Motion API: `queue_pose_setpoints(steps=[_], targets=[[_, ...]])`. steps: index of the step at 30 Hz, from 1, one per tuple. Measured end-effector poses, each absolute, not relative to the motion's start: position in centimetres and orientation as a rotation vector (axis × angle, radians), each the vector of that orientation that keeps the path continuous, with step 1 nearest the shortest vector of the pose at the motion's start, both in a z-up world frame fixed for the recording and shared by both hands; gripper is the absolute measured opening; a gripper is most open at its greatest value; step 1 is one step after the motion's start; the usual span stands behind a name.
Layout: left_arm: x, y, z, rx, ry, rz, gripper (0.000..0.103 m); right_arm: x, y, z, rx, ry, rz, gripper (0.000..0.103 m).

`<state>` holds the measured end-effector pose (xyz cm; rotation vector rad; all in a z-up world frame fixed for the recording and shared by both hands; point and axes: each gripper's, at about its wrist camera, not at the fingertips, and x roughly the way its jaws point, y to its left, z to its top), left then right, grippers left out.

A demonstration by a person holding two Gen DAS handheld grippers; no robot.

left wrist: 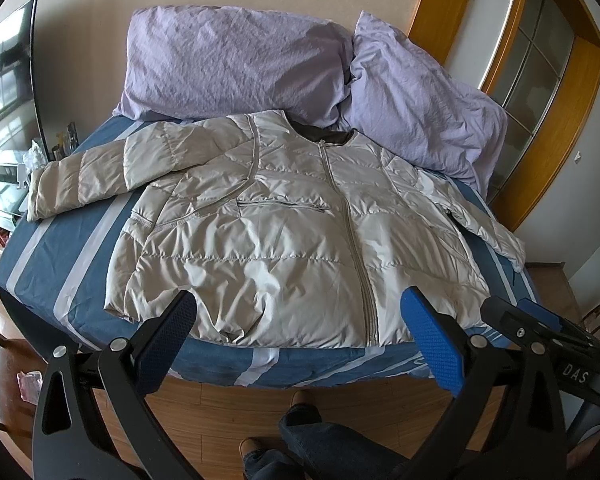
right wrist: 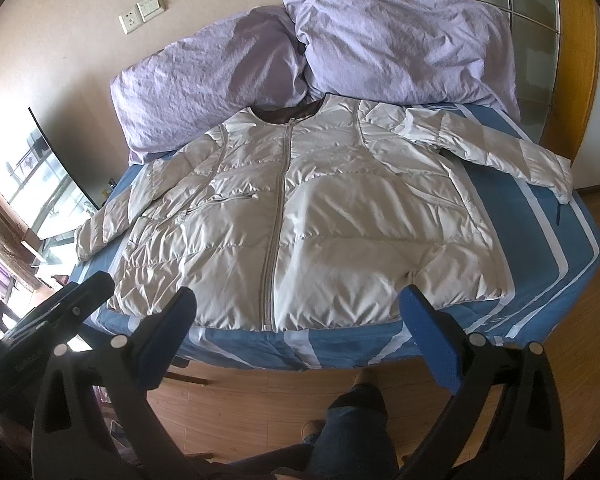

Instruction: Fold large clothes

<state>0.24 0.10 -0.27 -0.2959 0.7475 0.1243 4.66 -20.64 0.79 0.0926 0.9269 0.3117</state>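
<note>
Lying flat on the bed (left wrist: 52, 264), face up: a light beige puffer jacket (left wrist: 284, 240), zipped closed, collar at the far end against two lilac pillows (left wrist: 236, 52), hem along the near edge of the bed. Bedsheet is showing blue with pale stripes. Left sleeve (left wrist: 84, 184) is stretching out toward the left edge, its upper part folding over itself near the shoulder. Right sleeve (right wrist: 496, 152) is angling out toward the right edge, cuff near the bed's corner.

Left claw (left wrist: 300, 320) is hovering above the near hem, fingers spread wide, gripping nothing, not touching the fabric. Right claw (right wrist: 300, 316) is doing the same over the hem, also spread wide and empty. In the left view, the right claw is showing at the right edge, just beside the left one.

Person's legs in dark jeans (right wrist: 352, 420) and brown shoes are standing on the wood floor at the near side of the bed. Wall outlet and switch (right wrist: 142, 10) are sitting above the pillows.
</note>
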Motion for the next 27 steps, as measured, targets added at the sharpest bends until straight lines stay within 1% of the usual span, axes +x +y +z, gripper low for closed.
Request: queue_pose_setpoints(steps=[27], targets=[[0.32,0.16,-0.37,-0.296,0.751,0.126,0.102,4.77,-20.74,0.64,0.094,0.929,0.314,0.101]])
